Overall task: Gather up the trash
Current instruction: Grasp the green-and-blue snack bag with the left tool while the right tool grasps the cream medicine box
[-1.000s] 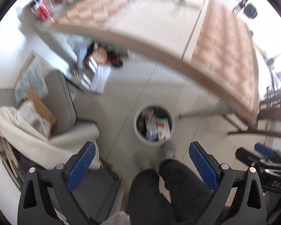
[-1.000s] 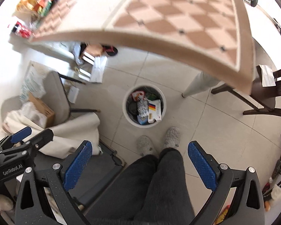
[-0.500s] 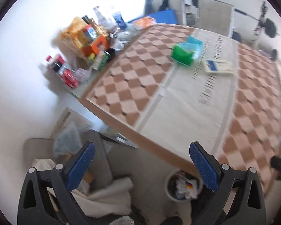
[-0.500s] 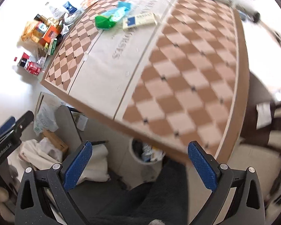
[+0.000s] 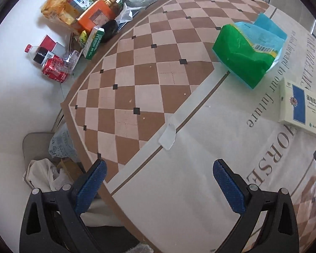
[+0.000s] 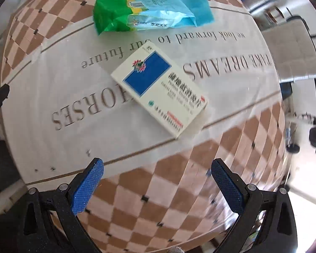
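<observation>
A white carton with a blue panel (image 6: 159, 88) lies flat on the table's pale centre strip; it also shows in the left wrist view (image 5: 302, 107). Behind it lies a crumpled green and blue plastic bag (image 6: 145, 10), which the left wrist view (image 5: 248, 52) shows too. My right gripper (image 6: 157, 186) is open and empty above the table, short of the carton. My left gripper (image 5: 159, 185) is open and empty over the table's near left corner. The trash bin is out of view.
The checkered tablecloth (image 5: 147, 73) covers the table. Bottles, cans and boxes (image 5: 80, 21) crowd a side surface at the far left. A chair with cloth (image 5: 44, 168) stands below the table's left edge. A grey chair (image 6: 292, 50) stands at the far right.
Both grippers have swung up from the floor bin to above the tabletop and moved forward over it. The bin has left both views. Both stayed open.
</observation>
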Tool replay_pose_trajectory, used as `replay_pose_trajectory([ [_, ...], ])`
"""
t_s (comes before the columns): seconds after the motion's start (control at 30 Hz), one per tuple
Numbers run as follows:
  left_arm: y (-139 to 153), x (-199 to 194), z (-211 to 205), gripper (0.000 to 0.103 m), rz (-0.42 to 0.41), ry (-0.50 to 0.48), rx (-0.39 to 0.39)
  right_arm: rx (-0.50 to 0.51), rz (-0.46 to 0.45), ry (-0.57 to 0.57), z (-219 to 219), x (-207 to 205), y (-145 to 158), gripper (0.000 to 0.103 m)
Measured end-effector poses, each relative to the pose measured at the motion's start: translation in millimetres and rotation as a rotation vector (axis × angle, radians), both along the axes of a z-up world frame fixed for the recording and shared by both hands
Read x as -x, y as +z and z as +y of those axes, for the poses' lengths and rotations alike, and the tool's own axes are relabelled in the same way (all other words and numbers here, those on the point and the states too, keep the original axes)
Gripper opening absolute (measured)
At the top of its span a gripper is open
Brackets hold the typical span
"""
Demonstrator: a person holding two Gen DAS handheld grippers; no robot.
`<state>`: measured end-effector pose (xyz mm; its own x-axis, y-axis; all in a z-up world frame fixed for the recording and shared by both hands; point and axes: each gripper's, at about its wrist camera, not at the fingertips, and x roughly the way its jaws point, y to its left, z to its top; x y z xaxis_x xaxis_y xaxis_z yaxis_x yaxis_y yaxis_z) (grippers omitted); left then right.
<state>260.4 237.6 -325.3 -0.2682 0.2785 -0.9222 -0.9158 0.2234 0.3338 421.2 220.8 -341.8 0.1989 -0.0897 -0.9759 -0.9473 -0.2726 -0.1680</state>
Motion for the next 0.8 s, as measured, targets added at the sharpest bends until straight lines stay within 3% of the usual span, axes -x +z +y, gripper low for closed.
replay_pose_trajectory([
  [0.13, -8, -11, 21, 0.103, 0.037, -0.019, 0.015, 0.092, -0.010, 0.168, 39, 1, -44, 0.103],
  [0.27, -1, -15, 39, 0.103, 0.052, -0.041, 0.009, 0.143, 0.070, 0.173, 62, -8, -64, 0.102],
  [0.33, 8, -18, 48, 0.103, 0.040, -0.048, 0.000, 0.137, 0.140, 0.060, 70, -25, -62, 0.098],
  [0.43, 27, -33, 63, 0.103, 0.006, -0.099, -0.022, 0.106, 0.168, -0.094, 68, -48, -57, 0.096],
  [0.53, 41, -60, 82, 0.103, -0.074, -0.198, -0.009, 0.068, 0.208, -0.336, 55, -90, -52, 0.095],
  [0.67, 37, -104, 117, 0.103, -0.203, -0.349, 0.143, -0.020, 0.247, -0.643, 33, -160, -43, 0.095],
  [0.8, 16, -148, 140, 0.103, -0.154, -0.505, 0.235, -0.048, 0.367, -0.881, 21, -220, -39, 0.094],
])
